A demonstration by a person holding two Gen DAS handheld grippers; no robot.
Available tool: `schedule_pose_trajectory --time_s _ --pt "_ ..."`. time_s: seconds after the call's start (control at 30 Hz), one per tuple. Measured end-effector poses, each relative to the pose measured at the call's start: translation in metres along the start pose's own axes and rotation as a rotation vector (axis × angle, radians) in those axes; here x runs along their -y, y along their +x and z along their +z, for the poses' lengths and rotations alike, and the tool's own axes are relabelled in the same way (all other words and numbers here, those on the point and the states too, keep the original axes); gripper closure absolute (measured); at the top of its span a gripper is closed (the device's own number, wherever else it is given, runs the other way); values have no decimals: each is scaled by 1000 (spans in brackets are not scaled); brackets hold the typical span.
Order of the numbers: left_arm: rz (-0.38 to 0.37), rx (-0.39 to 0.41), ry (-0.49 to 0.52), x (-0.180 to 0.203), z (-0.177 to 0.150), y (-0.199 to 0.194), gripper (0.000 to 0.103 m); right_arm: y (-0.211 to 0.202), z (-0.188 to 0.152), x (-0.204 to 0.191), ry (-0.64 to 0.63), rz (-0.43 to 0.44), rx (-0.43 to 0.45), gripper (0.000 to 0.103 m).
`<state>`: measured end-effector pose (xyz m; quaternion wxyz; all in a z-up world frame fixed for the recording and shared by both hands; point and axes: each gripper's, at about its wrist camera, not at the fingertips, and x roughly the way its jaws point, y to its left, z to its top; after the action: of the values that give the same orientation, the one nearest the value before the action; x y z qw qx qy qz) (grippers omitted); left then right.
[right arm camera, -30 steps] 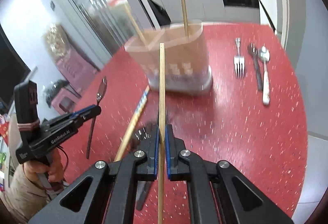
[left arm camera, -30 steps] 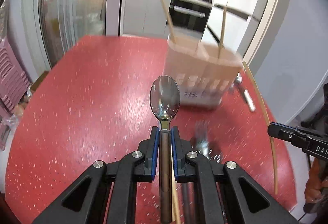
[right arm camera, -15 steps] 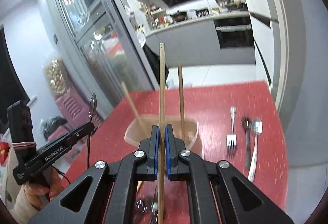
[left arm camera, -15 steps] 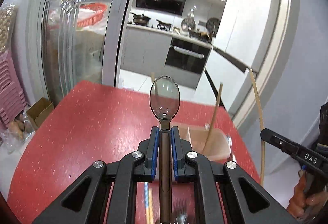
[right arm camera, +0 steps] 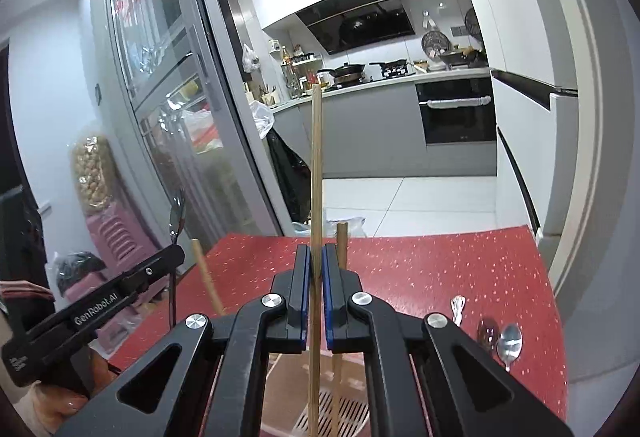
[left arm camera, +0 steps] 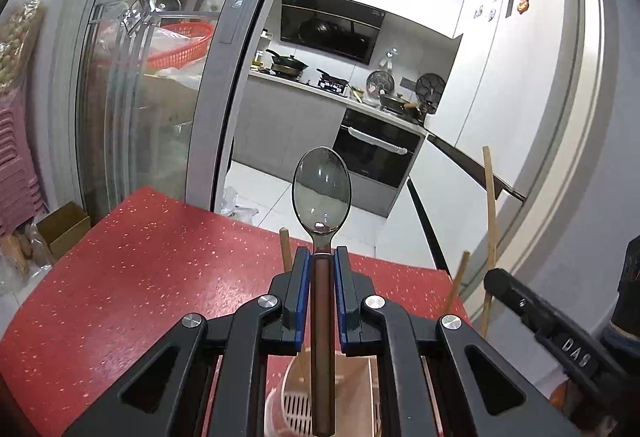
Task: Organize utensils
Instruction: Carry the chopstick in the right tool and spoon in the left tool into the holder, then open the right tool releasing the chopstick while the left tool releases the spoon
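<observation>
My left gripper (left arm camera: 321, 257) is shut on a metal spoon (left arm camera: 321, 189) with a brown handle, held upright, handle down into the tan utensil holder (left arm camera: 348, 397) below. My right gripper (right arm camera: 316, 257) is shut on a wooden chopstick (right arm camera: 316, 157), held upright, its lower end over the holder (right arm camera: 340, 409). Two more chopsticks (right arm camera: 342, 241) stand in the holder. The right gripper with its chopstick (left arm camera: 489, 205) shows at the right of the left wrist view. The left gripper with its spoon (right arm camera: 177, 213) shows at the left of the right wrist view.
The red speckled table (left arm camera: 140, 277) lies under both grippers. A fork (right arm camera: 458, 309), a dark spoon (right arm camera: 489, 331) and a silver spoon (right arm camera: 510, 341) lie at the table's right side. Glass doors (left arm camera: 140, 97) and a kitchen lie beyond.
Both grippers have tilted up and moved forward over the holder. The holder has gone from ahead of them to directly beneath; spoon and chopstick now stand upright above it.
</observation>
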<state>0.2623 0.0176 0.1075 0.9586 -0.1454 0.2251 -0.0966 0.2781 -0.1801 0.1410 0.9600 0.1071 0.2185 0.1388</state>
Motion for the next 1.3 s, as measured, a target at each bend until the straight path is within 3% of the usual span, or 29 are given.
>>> schedule_pose_trajectory --time_s 0.43,0.77,1.2,1.23,1.3 --pt "61 96 123 11 -39 13 67 22 -41 -6 -127 -56 56 97" --pt "113 57 203 15 -62 11 66 13 -70 -6 -167 -77 20 97" --pt "137 -20 225 13 -73 6 66 5 -76 -5 -155 -67 -59 96" --pt "136 -25 221 12 -73 5 66 4 -75 -5 -156 -64 -62 92" --pt "134 -42 212 11 -72 4 66 3 -72 -6 -146 -54 -79 71"
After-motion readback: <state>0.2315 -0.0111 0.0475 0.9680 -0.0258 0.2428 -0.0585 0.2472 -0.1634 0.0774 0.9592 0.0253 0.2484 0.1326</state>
